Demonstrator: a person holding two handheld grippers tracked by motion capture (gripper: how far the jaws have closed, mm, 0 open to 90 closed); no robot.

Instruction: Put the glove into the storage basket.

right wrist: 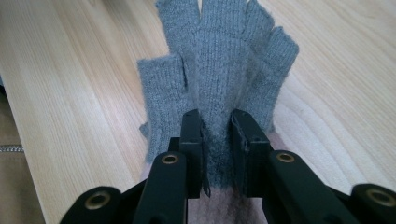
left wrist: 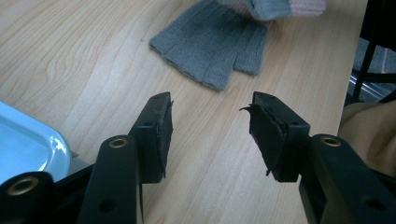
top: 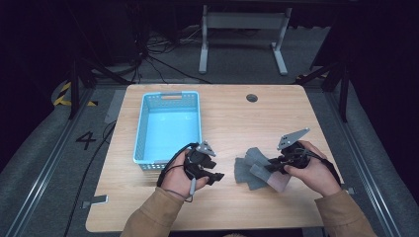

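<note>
Two grey fingerless knit gloves with pink cuffs lie overlapped on the wooden table [top: 237, 113], right of centre. My right gripper [right wrist: 217, 121] is shut on a pinched fold of the upper grey glove [right wrist: 224, 56], just above its pink cuff [right wrist: 224, 210]. From above, the right gripper [top: 274, 167] sits over that glove [top: 257, 157] at its right side. The lower glove [top: 243, 173] lies flat beside it. My left gripper [top: 216, 176] is held just left of the gloves with its jaws pointing at them. The left gripper [left wrist: 212, 105] stands open and empty, and the flat glove [left wrist: 210, 42] lies ahead of it.
A light blue plastic basket [top: 143, 133] with nothing in it stands on the left half of the table; its corner [left wrist: 28, 144] shows beside the left jaws. A round cable hole [top: 252, 98] sits near the far edge. The person's tan sleeves [top: 153, 215] come in from the front edge.
</note>
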